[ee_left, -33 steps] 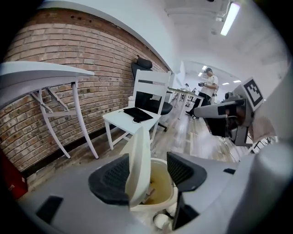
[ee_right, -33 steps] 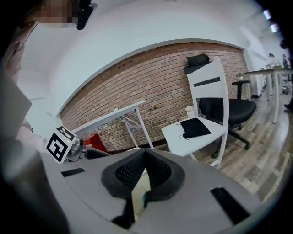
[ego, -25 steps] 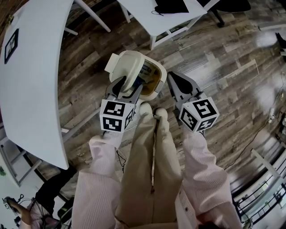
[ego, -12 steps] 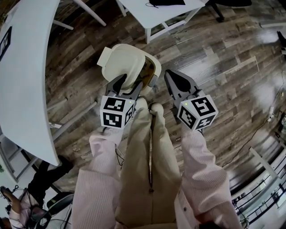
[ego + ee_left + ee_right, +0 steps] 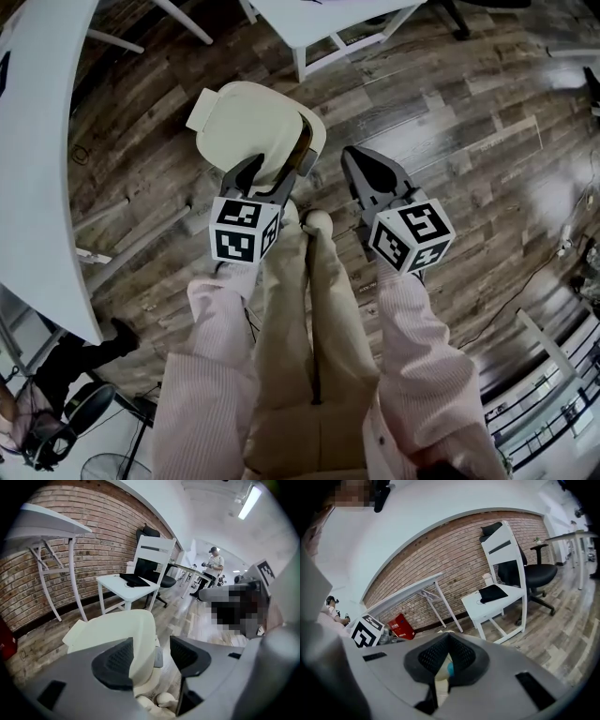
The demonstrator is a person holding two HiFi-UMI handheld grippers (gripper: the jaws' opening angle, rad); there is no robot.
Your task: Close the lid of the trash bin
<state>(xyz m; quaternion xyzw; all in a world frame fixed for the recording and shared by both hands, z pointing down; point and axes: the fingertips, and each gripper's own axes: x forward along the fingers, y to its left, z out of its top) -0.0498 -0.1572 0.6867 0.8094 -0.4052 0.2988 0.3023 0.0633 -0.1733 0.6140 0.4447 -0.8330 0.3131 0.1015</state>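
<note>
1. Head view: the trash bin (image 5: 317, 131) is seen standing on the wood floor (image 5: 450, 122), between the curved white table (image 5: 37, 141) and the small white table (image 5: 309, 19), just ahead of the person's shoes (image 5: 317, 223).
2. The lid (image 5: 246, 127) is tilted over the opening and not seated. A sliver of the bin's inside is left showing along its right rim.
3. The left gripper (image 5: 272, 172) is held at the lid's near edge.
4. Left gripper view: its fingers (image 5: 115, 660) are spread, and the edge of the lid (image 5: 117, 630) is taken in between them. The left pad is seen laid across the lid's face, and the right pad is kept apart from the edge. Whether the left pad touches the lid cannot be told.
5. The right gripper (image 5: 364, 167) is held just beside the bin on its right, above the floor, with nothing touched.
6. Right gripper view: its fingers (image 5: 426, 660) are pressed together at the tips, and nothing is pinched between them.
7. A brick wall (image 5: 454, 559) and a black office chair (image 5: 534, 573) are seen behind the small white table.
</note>
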